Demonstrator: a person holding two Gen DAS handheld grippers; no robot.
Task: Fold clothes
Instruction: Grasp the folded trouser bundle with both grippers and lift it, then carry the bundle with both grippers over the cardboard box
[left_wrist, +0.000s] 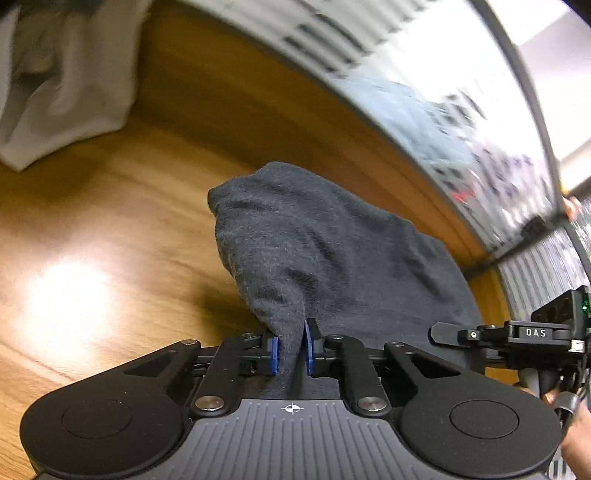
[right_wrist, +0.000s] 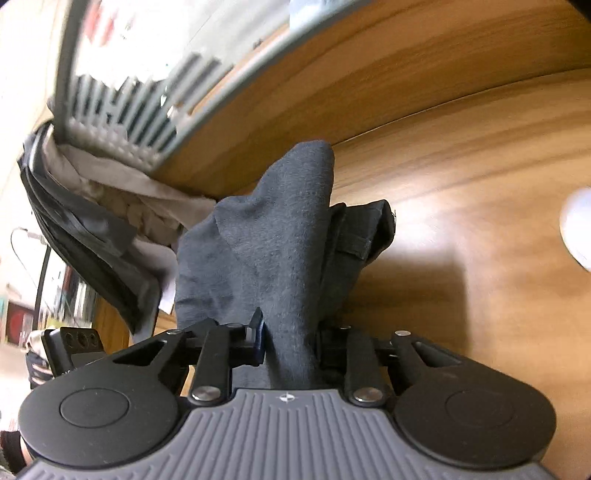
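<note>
My left gripper (left_wrist: 291, 350) pinches a bunched edge of the soft dark grey cloth (left_wrist: 314, 251), low in the middle of its view. My right gripper (right_wrist: 288, 343) squeezes another bunch of the same cloth (right_wrist: 273, 240), low in the middle too. The cloth hangs from both, over the shiny brown wooden table (left_wrist: 110, 221). I think I am picking it up to start a fold. Next I should pull my hands apart so it opens flat, then lay it down. A crumpled white cloth (left_wrist: 62, 81) sits upper left. A pile of grey and white clothes (right_wrist: 99, 229) sits left. A window with grey slats (left_wrist: 424, 92) curves behind.
</note>
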